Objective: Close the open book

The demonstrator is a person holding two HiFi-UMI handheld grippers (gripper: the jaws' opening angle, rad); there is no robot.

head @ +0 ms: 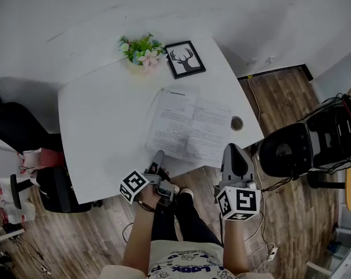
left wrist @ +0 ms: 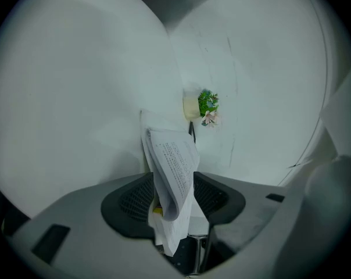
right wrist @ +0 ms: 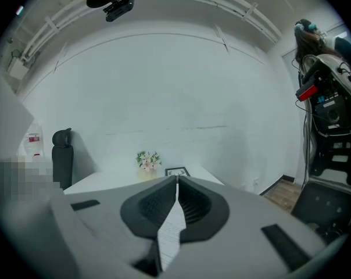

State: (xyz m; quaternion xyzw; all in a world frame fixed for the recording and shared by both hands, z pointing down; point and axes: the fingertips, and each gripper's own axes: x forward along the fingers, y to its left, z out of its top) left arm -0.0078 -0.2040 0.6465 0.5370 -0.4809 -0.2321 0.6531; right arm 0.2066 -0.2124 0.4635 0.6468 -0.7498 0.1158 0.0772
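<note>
Left hand-held gripper (left wrist: 173,180) wide round book (left wrist: 174,156); right hand-held gripper (right wrist: 176,182) clamps it.

Dim, flat overhead light, soft shadows, fisheye-warped edges, dark vignetted corners

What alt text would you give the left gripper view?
The left tongs stand open around a curled sheaf of the book's pages, pads not pressing. The scene appears sideways: white table at left, a flower pot beyond the pages.

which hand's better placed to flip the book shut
left, likely: left gripper has pages of the book between its open jaws, ready to fold over; the right gripper is shut on the book's near edge.
</note>
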